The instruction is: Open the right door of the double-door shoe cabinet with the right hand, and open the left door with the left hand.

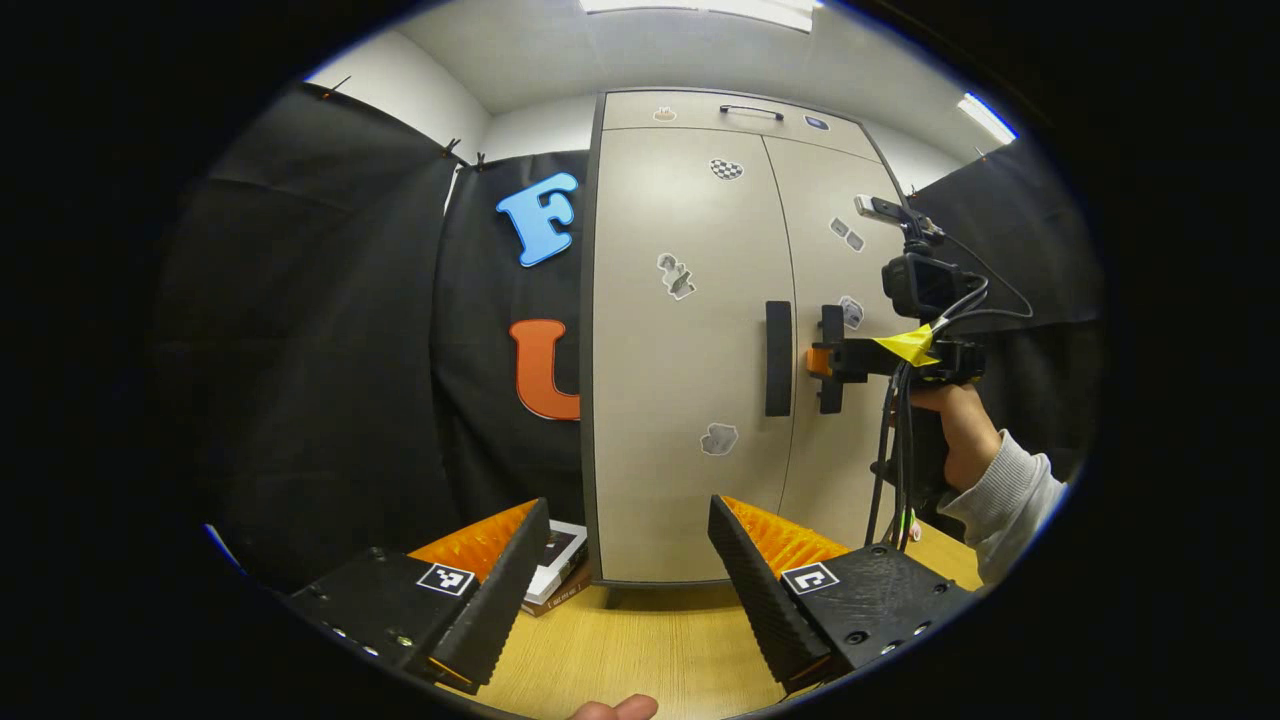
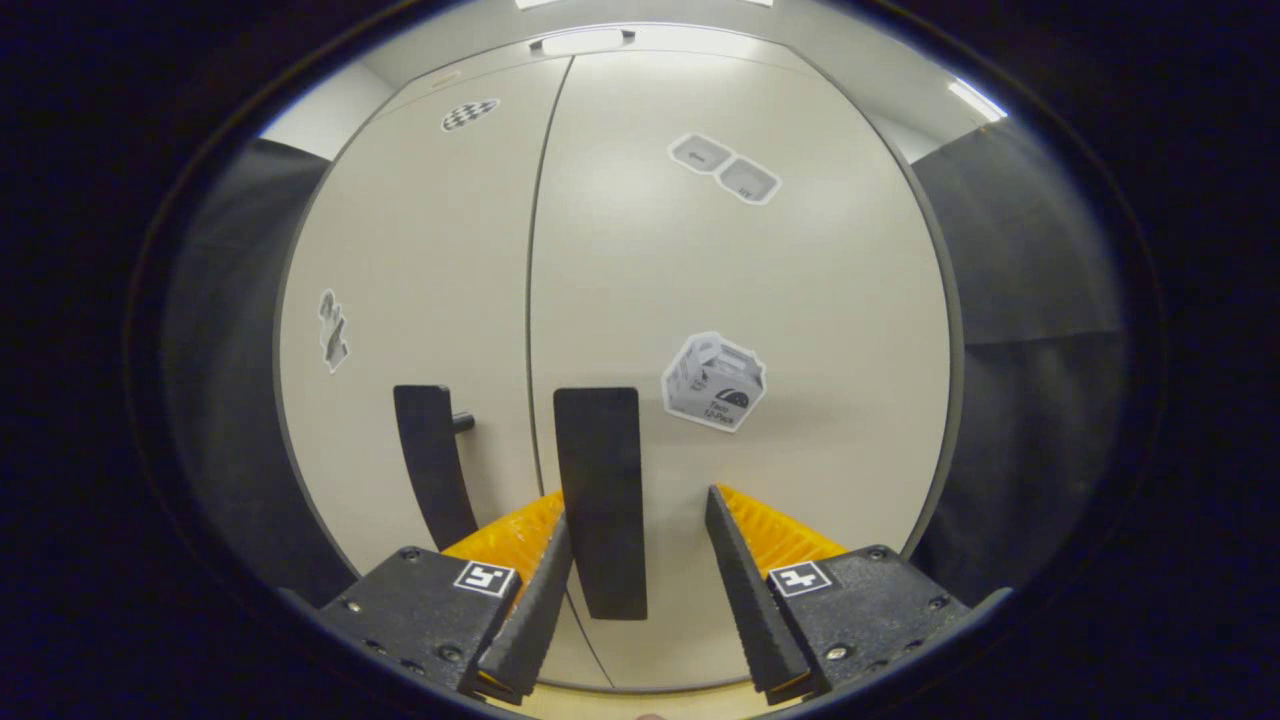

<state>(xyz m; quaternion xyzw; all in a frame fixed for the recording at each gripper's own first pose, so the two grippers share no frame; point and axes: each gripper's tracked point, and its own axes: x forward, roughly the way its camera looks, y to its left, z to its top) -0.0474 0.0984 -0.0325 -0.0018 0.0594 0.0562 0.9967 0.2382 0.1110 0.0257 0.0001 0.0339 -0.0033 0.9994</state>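
Landmark: tall beige double-door shoe cabinet with dark edge trim, standing on a light wooden tabletop. Both doors sit flush with the cabinet front; a thin seam runs between them.

Left door: carries a flat black vertical bar handle just left of the seam. Several small stickers are stuck on both door faces, and a slim dark handle sits on the panel above the doors.

Right door: its own black vertical bar handle is just right of the seam. A sticker of a grey box is on the door face, up and right of that handle.

Right gripper: close against the cabinet front, fingers spread apart. In the right gripper view the right door's handle stands between the fingers, nearer the left one; the right finger is clear of it, and contact on the left side cannot be judged. In the left gripper view the same gripper is level with the handles, held by a hand in a grey sleeve.

Left gripper: well back from the cabinet, above the tabletop, fingers released and wide, nothing between them. A small stack of books lies on the table at the cabinet's lower left corner.
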